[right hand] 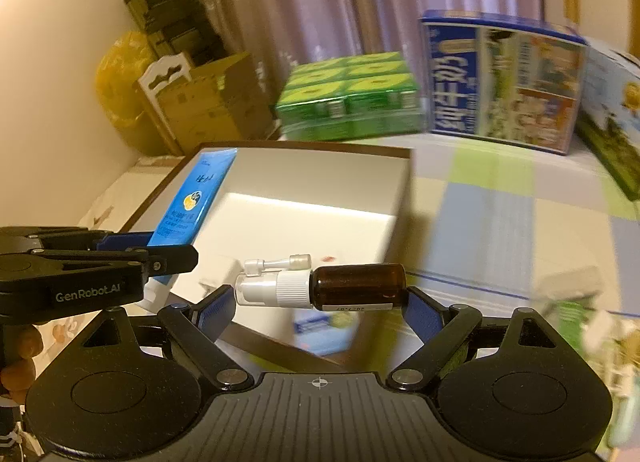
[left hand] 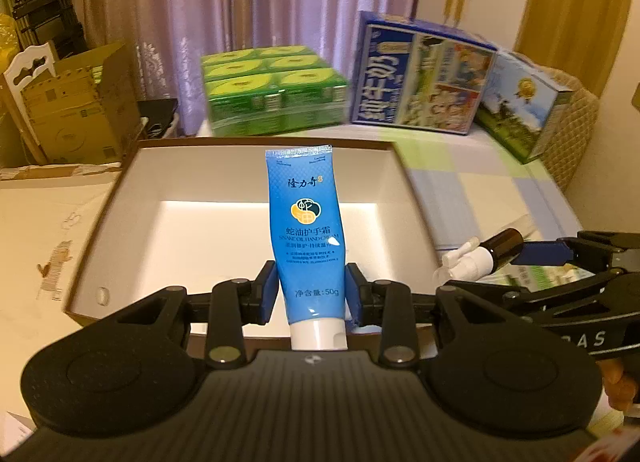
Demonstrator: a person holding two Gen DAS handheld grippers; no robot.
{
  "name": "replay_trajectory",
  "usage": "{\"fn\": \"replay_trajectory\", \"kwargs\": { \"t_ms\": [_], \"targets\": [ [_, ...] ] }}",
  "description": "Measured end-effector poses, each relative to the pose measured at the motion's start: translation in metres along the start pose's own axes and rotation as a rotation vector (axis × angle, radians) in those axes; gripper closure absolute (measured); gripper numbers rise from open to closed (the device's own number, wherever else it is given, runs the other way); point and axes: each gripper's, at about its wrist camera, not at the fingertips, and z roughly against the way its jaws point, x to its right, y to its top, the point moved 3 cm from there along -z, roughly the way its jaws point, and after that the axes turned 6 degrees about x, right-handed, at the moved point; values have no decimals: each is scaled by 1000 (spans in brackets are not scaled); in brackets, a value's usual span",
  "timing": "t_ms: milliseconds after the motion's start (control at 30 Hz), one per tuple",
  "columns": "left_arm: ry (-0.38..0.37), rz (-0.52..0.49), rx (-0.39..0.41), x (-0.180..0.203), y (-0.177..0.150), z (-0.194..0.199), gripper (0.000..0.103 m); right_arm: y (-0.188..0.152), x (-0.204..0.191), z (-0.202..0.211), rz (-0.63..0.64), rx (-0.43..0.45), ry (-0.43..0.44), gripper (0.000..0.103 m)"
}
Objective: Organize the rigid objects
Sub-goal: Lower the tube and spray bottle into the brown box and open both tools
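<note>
Over the white box (left hand: 120, 197), the left gripper (left hand: 311, 294) pinches a blue tube (left hand: 308, 229) upright, cap down; the right gripper (right hand: 320, 302) clamps a brown spray bottle (right hand: 356, 286) lengthwise, nozzle pointing left.

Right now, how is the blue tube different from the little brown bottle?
The blue tube is soft-looking plastic with a plain white cap; the brown bottle is dark with a white spray top. The tube points away from its gripper, the left gripper; the bottle lies crosswise in the right gripper. Both are held above the box.

blue tube (left hand: 307, 238) upright; brown spray bottle (right hand: 320, 286) sideways.
</note>
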Motion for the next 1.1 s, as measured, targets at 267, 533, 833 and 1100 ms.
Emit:
{"fn": "replay_trajectory", "kwargs": {
  "t_ms": [267, 533, 833, 1100],
  "targets": [
    [45, -7, -49, -61, 1, -27, 73, 6, -40, -63, 59, -48, -13, 17],
    [39, -18, -97, -88, 6, -65, 73, 7, -42, -112, 60, -108, -77, 17],
    [-14, -37, -170, -87, 16, -126, 73, 23, -19, -159, 46, -155, -167, 17],
    [-43, -52, -203, -86, 22, -162, 72, 29, -3, -177, 46, -175, -213, 17]
  ]
}}
